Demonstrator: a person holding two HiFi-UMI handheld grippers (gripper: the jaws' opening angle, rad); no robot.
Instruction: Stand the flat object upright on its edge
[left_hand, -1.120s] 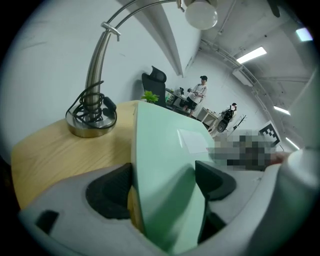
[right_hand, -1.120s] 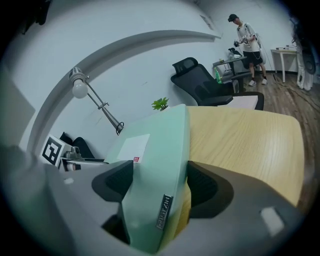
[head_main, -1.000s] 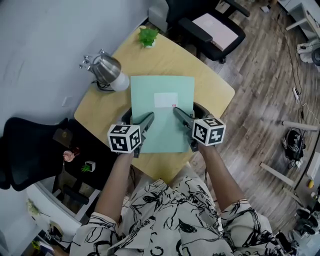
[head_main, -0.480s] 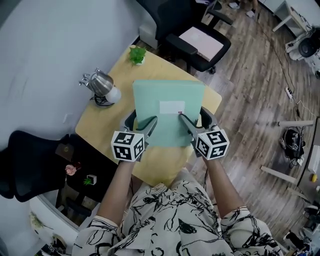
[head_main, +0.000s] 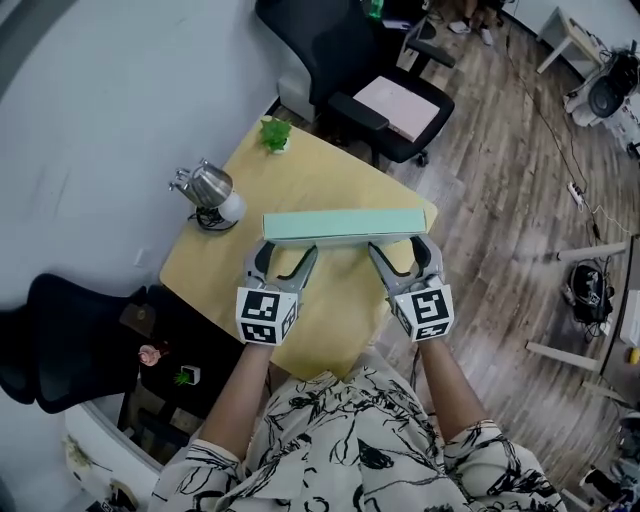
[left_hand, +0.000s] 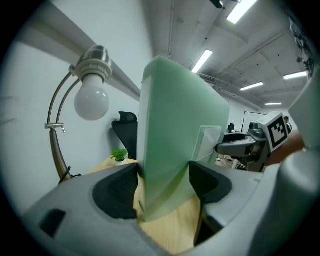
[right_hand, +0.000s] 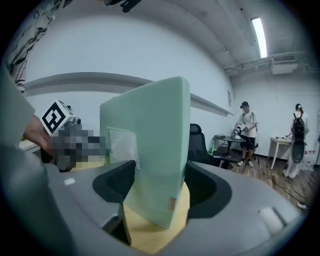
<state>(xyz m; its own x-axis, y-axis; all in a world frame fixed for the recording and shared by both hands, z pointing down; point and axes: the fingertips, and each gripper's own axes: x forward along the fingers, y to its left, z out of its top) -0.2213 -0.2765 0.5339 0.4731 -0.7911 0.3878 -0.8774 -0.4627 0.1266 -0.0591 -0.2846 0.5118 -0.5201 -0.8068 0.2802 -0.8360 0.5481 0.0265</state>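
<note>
The pale green flat object (head_main: 340, 226) stands upright over the yellow table (head_main: 320, 180), showing only its thin top edge in the head view. My left gripper (head_main: 284, 262) holds its near left part and my right gripper (head_main: 398, 258) its near right part. In the left gripper view the green slab (left_hand: 175, 130) rises between the dark pads of the left gripper (left_hand: 162, 180), whose jaws are closing against both faces. In the right gripper view the slab (right_hand: 150, 140), with a pale label on one face, sits pressed between the pads of the right gripper (right_hand: 160, 182).
A chrome desk lamp (head_main: 205, 190) with a white bulb stands at the table's left side, a small potted plant (head_main: 274, 133) at its far corner. A black office chair (head_main: 370, 90) sits beyond the table. Two people (right_hand: 246, 132) stand far off in the room.
The green object lay flat on the table a second ago; it has been tipped up by both grippers and now stands on its edge. Both grippers moved slightly forward with it.
</note>
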